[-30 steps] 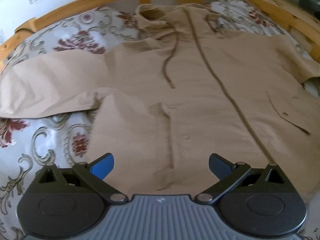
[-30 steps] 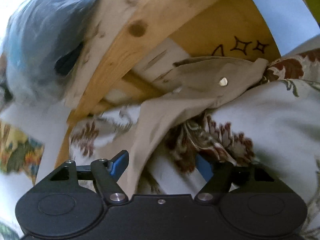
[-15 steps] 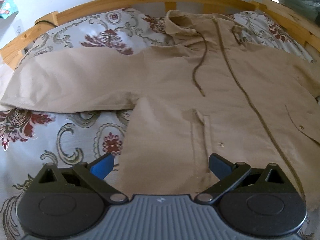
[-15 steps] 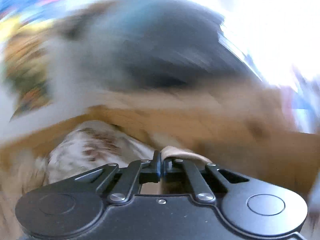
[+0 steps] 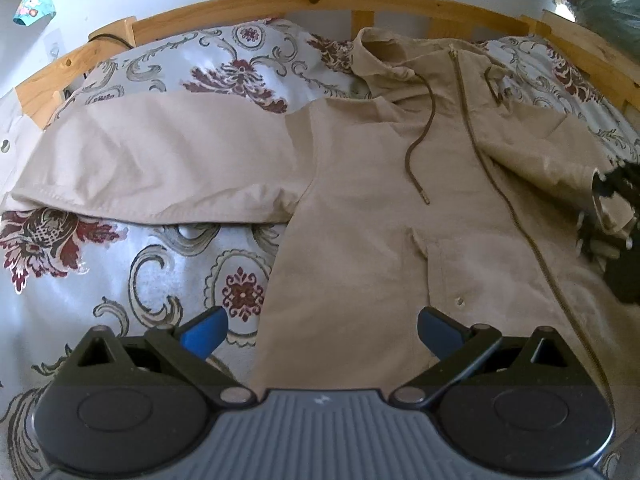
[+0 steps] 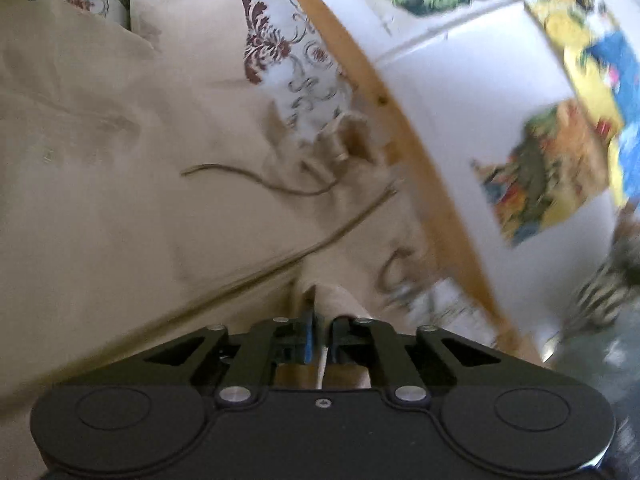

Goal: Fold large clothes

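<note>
A beige hooded jacket (image 5: pixel 380 208) lies zipped and face up on the flowered bedspread (image 5: pixel 120 280). Its left sleeve (image 5: pixel 160 168) stretches out flat. My left gripper (image 5: pixel 320 328) hovers open over the jacket's lower side edge, with nothing between its blue fingers (image 5: pixel 204 330). The right sleeve (image 5: pixel 552 160) is folded in over the chest. Its cuff sits in my right gripper (image 5: pixel 612 208), which shows dark at the right edge. In the right wrist view that gripper (image 6: pixel 320 320) has beige cuff fabric (image 6: pixel 340 300) pinched between near-closed jaws that are opening.
A wooden bed frame (image 5: pixel 320 0) rings the far side, against a white wall with colourful pictures (image 6: pixel 552 168). The hood (image 5: pixel 384 52) and a drawstring (image 5: pixel 420 148) lie near the headboard. Bare bedspread shows left of the jacket's body.
My right gripper shut on the sleeve cuff by the bed frame and swung it in over the jacket. The left gripper drifted left and stayed open.
</note>
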`<state>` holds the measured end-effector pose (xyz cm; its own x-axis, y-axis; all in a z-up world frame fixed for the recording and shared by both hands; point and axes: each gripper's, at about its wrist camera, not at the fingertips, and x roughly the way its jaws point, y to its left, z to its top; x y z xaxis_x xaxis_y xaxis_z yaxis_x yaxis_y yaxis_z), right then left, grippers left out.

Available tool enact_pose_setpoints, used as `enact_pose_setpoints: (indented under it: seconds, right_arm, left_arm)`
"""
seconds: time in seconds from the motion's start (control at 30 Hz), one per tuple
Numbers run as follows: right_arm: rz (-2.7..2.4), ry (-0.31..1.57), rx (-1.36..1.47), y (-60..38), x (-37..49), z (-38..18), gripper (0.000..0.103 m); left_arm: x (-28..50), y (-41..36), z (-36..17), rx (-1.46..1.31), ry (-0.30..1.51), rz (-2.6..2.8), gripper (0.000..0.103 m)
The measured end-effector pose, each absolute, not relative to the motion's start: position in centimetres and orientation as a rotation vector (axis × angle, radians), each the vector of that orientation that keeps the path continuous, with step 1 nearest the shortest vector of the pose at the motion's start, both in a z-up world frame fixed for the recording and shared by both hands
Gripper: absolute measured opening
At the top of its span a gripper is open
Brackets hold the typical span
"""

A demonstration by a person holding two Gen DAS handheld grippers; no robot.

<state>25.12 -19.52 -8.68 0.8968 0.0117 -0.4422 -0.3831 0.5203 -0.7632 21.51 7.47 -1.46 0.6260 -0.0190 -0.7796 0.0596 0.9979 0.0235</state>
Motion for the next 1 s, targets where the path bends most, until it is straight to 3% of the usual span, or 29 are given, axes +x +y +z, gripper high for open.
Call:
enact_pose_setpoints:
  seconds: [0.07,0.1,0.2,0.43,0.57,0.73,0.9,1.0]
  right_arm:
    - [0.268,0.461,-0.842,-19.8,24.5,-8.0,0.061]
    - [0.285,0.485,-0.745,-20.0,24.0,-7.3,0.069]
    - [0.297,0.555,-0.494,-21.1,22.7,-6.4,0.082]
    - [0.176,0.689,0.186,-27.9,20.9,-6.4,0.083]
    - [-0.044,0.631,0.219,-30.8,22.8,-5.9,0.07]
    - [-0.153,0.714,0.171,-31.9,26.0,-7.6,0.046]
    - [-0.119,0.679,0.183,-31.4,25.8,-7.2,0.005]
    - [-0.004,0.56,0.092,-28.9,24.9,-4.9,0.001]
  left_arm:
    - [21.6,7.3,-1.1,0.034,0.879,-0.051,0.102]
    - [21.8,7.2,-1.0,0.027,0.873,-0.053,0.102]
    - [22.0,6.8,-0.6,0.016,0.862,-0.059,0.102]
    - [21.9,5.9,-1.1,0.02,0.865,-0.076,0.102]
    - [21.8,5.0,-1.9,0.053,0.872,-0.082,0.102]
    - [21.7,4.7,-2.2,0.067,0.878,-0.09,0.102]
    - [21.8,5.1,-1.9,0.061,0.863,-0.074,0.102]
    - [22.0,5.8,-1.3,0.038,0.839,-0.05,0.102]
